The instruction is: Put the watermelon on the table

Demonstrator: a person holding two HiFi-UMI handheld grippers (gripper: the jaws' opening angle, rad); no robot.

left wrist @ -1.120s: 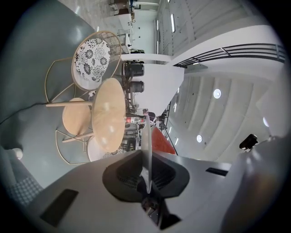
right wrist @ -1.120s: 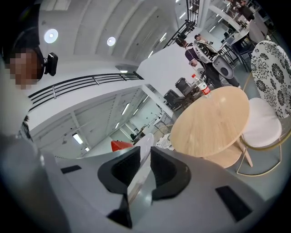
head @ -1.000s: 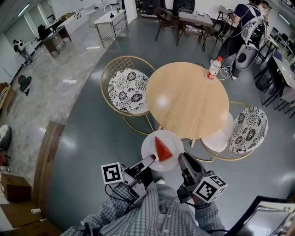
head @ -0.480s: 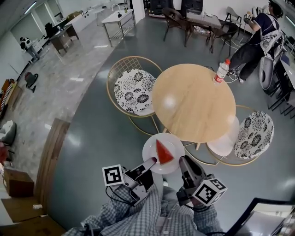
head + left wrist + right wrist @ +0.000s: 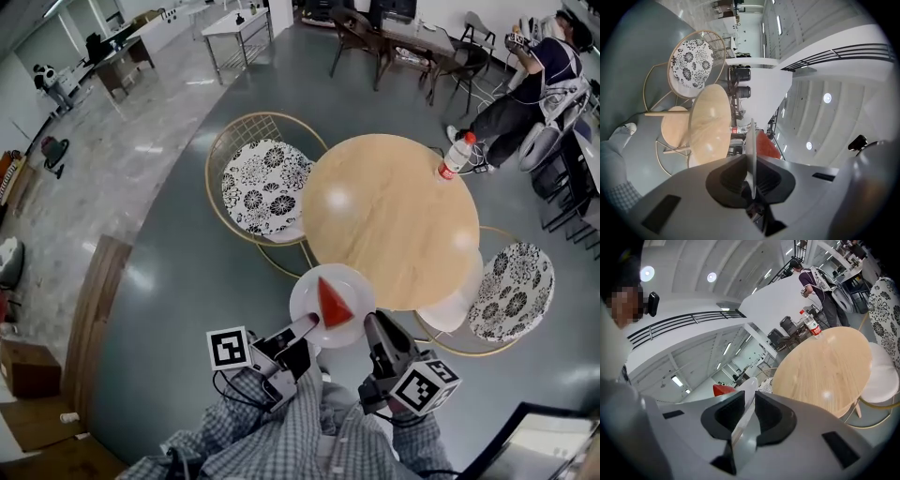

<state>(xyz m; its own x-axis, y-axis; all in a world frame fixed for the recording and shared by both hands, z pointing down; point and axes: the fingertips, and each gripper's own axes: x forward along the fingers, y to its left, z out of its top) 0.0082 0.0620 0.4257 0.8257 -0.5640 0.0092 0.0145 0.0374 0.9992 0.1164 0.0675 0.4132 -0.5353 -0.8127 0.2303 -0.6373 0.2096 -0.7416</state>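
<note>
Red watermelon wedge (image 5: 330, 302) on round white plate (image 5: 352, 281), lower ctr of frame, at near edge of round wooden surface (image 5: 384, 216). Left gripper (image 5: 306, 325) & right gripper (image 5: 372, 322) jaws each pinch its rim; advance both together, plate level.

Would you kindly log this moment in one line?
left gripper: shut on white round plate; right gripper: same plate; red watermelon wedge: on plate; round wooden table: ahead

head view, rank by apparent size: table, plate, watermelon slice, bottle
1. round table
2. white plate
3. watermelon slice and bottle look about alike; the slice is nearer the camera, so unranked
</note>
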